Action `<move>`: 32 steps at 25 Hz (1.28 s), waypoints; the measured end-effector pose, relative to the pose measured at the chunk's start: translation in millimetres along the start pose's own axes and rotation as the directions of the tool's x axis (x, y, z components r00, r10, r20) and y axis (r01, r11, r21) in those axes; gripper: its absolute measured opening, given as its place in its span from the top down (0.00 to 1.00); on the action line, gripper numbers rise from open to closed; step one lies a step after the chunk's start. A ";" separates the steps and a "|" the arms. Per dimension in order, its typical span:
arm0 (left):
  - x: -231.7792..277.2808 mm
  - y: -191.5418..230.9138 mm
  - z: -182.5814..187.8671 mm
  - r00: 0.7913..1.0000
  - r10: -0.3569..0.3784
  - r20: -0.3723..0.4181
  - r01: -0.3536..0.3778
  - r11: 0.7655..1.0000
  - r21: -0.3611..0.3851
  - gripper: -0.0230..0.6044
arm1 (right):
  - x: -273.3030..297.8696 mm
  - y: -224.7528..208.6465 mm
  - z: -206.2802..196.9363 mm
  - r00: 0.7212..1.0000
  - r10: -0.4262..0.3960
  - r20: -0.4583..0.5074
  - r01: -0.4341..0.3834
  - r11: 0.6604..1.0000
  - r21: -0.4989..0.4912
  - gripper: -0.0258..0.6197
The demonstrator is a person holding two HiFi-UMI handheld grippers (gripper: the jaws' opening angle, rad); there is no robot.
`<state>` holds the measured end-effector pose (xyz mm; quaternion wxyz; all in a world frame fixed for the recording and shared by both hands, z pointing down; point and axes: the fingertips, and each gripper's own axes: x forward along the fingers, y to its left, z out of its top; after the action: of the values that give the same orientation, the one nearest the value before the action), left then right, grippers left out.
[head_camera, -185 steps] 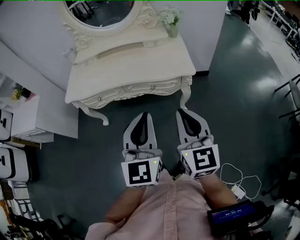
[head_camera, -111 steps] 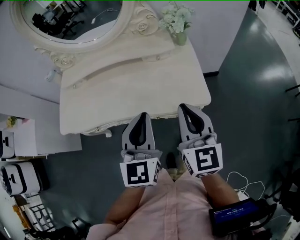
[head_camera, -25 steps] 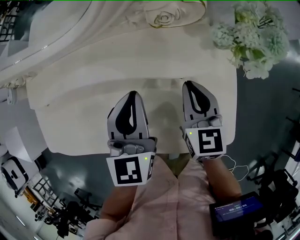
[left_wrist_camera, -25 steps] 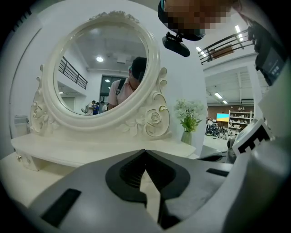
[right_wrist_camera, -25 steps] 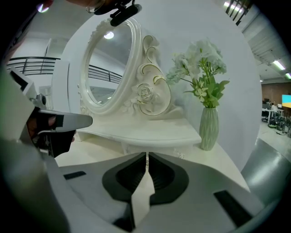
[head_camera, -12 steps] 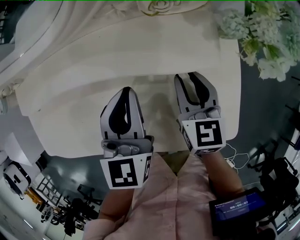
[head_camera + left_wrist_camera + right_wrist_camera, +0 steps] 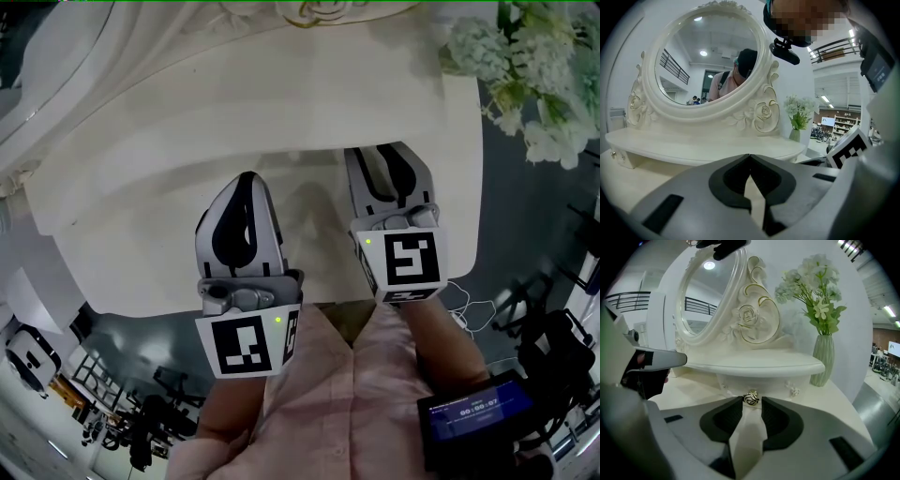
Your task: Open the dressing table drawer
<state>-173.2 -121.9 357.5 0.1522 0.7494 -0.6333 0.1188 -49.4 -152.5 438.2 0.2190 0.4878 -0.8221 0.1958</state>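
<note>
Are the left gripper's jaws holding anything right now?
No, in the left gripper view the left gripper has its jaws closed tip to tip, with nothing caught between them.

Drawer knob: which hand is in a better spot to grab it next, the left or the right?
Right. The right gripper is opening its jaws, with the drawer knob at their tips, not yet pinched. The left gripper is shut, with no knob at its tips.
</note>
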 end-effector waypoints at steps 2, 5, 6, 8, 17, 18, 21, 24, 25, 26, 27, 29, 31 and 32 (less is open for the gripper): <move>-1.4 4.2 0.9 1.000 0.011 0.000 -0.011 1.000 0.000 0.93 | 1.8 0.0 0.4 1.000 -0.004 -0.008 0.004 1.000 0.000 0.76; -3.8 8.3 2.6 1.000 0.021 0.005 -0.021 1.000 0.000 0.93 | 3.2 1.3 0.3 1.000 -0.007 -0.016 0.007 1.000 0.000 0.76; -5.0 8.9 2.5 1.000 0.023 0.005 -0.023 1.000 -0.001 0.93 | 3.2 1.7 -0.1 1.000 -0.009 -0.019 0.009 1.000 -0.001 0.76; -7.2 9.5 1.4 1.000 0.026 0.002 -0.026 1.000 -0.004 0.93 | 3.1 1.4 -0.3 1.000 -0.014 -0.023 0.013 1.000 -0.003 0.77; -9.9 9.1 3.0 1.000 0.028 0.009 -0.028 1.000 -0.003 0.93 | 2.1 0.5 -0.9 1.000 -0.019 -0.020 0.019 1.000 -0.002 0.79; -10.0 9.4 3.4 1.000 0.029 0.010 -0.029 1.000 -0.003 0.93 | 1.8 0.5 -1.0 1.000 -0.020 -0.020 0.019 1.000 -0.003 0.79; -10.3 9.5 3.0 1.000 0.030 0.009 -0.030 1.000 -0.004 0.93 | 0.5 1.1 -1.8 1.000 -0.019 -0.020 0.019 1.000 -0.002 0.79; -10.5 7.8 2.8 1.000 0.028 0.008 -0.028 1.000 -0.004 0.93 | -0.9 1.4 -2.7 1.000 -0.019 -0.021 0.019 1.000 -0.002 0.79; -10.5 6.9 3.0 1.000 0.028 0.009 -0.028 1.000 -0.003 0.93 | -1.3 1.5 -2.9 1.000 -0.018 -0.021 0.018 1.000 -0.003 0.79; -10.6 6.1 3.3 1.000 0.027 0.010 -0.027 1.000 -0.003 0.93 | -1.8 1.5 -3.1 1.000 -0.018 -0.021 0.018 1.000 -0.003 0.79; -10.7 5.4 3.6 1.000 0.026 0.011 -0.026 1.000 -0.002 0.93 | -2.3 1.6 -3.5 1.000 -0.017 -0.021 0.017 1.000 -0.003 0.79; -11.3 4.3 4.1 1.000 0.026 0.013 -0.026 1.000 -0.002 0.93 | -3.4 1.9 -4.2 1.000 -0.015 -0.021 0.015 1.000 -0.001 0.79; -12.0 3.8 4.6 1.000 0.026 0.013 -0.026 1.000 -0.002 0.93 | -4.4 2.4 -4.5 1.000 -0.013 -0.021 0.013 1.000 0.000 0.79; -12.2 3.6 4.9 1.000 0.026 0.013 -0.026 1.000 -0.002 0.93 | -4.8 2.7 -4.6 1.000 -0.012 -0.021 0.012 1.000 0.000 0.79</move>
<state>-178.8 -113.1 348.7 0.1473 0.7416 -0.6442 0.1153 -48.9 -145.4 439.1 0.2286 0.4906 -0.8168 0.1998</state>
